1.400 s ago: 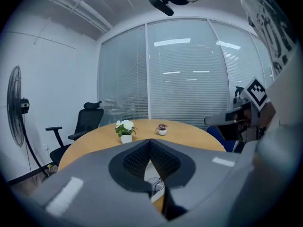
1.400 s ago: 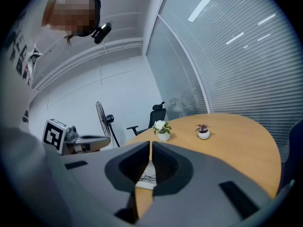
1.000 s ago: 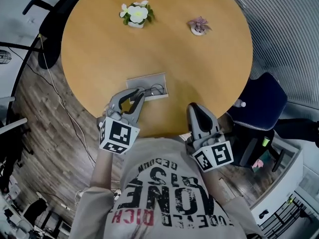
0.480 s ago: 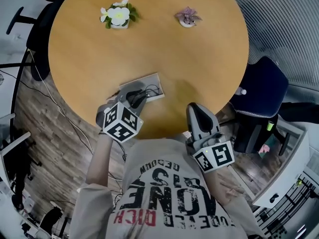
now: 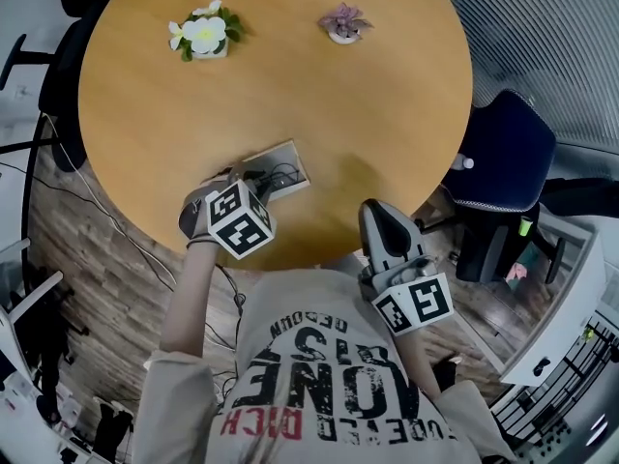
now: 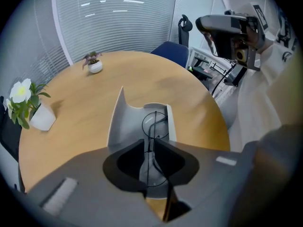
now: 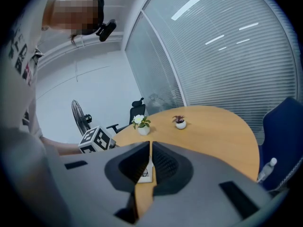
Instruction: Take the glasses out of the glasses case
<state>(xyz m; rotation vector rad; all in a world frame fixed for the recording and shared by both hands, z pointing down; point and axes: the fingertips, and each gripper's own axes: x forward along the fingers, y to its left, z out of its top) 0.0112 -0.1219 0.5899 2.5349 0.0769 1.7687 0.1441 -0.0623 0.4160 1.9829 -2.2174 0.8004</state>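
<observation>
Left gripper (image 6: 149,145): it points steeply down into the open glasses case (image 6: 124,122). My jaws are closing, and the thin wire of the glasses (image 6: 155,125) runs between them. I cannot see yet that the pads really press on it.

Right gripper (image 7: 150,155): the jaws are fully together and nothing is between them. It hangs close to my body, past the table's near edge, well apart from the case.

Glasses: they lie inside the case, not yet lifted. The case rests on the round table (image 5: 290,75), near the edge on my side.

Risk, slip: the frame is very thin. If my pads catch it only at the tips, I think it can slide out when I lift.

Risk, lens: if I close a little to one side, the pads may come on the lens and not on the wire, and smear or bend it.

Risk, case comes along: nothing holds the case down. A temple that hooks on the wall could drag the case up with the glasses.

Risk, edge: the case is near the table's rim, so a sideways pull could push it off.

Flower pot (image 5: 201,37): far across the table, no danger from it.
</observation>
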